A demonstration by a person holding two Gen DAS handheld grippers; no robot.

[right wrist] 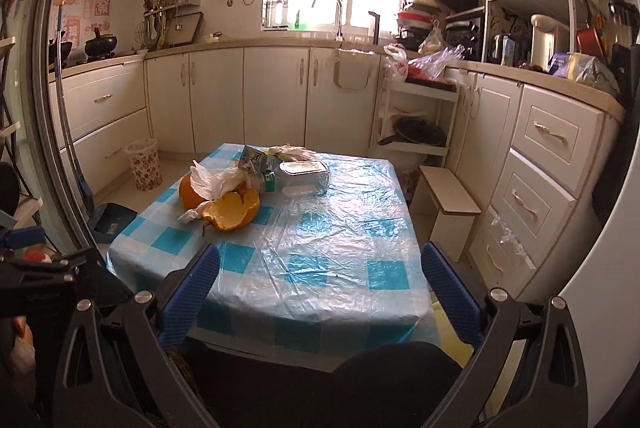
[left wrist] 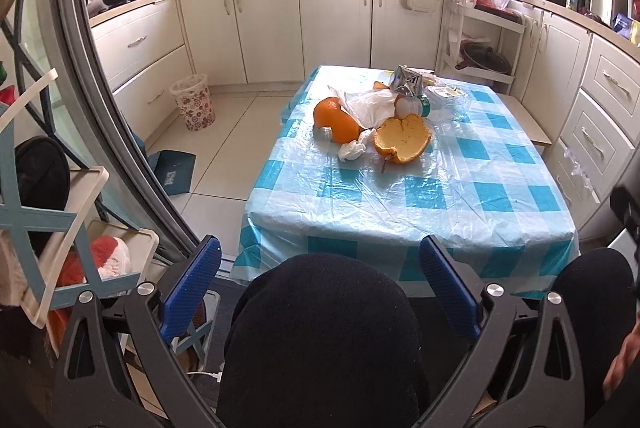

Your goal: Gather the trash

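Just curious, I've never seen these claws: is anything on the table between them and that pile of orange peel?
No. Both views show only bare checked tablecloth between the open grippers and the orange peel. In the left view, the person's dark knee sits below the table's edge.

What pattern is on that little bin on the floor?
The waste bin is white with a red flower-like print, clearest in the left wrist view.

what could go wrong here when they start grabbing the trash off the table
The trash is one tangled heap: pulling the white plastic bag may roll the orange peel or the plastic bottle off the table. The thin plastic tablecloth could snag and drag. The wastebasket stands away on the floor, so carried scraps might drop.
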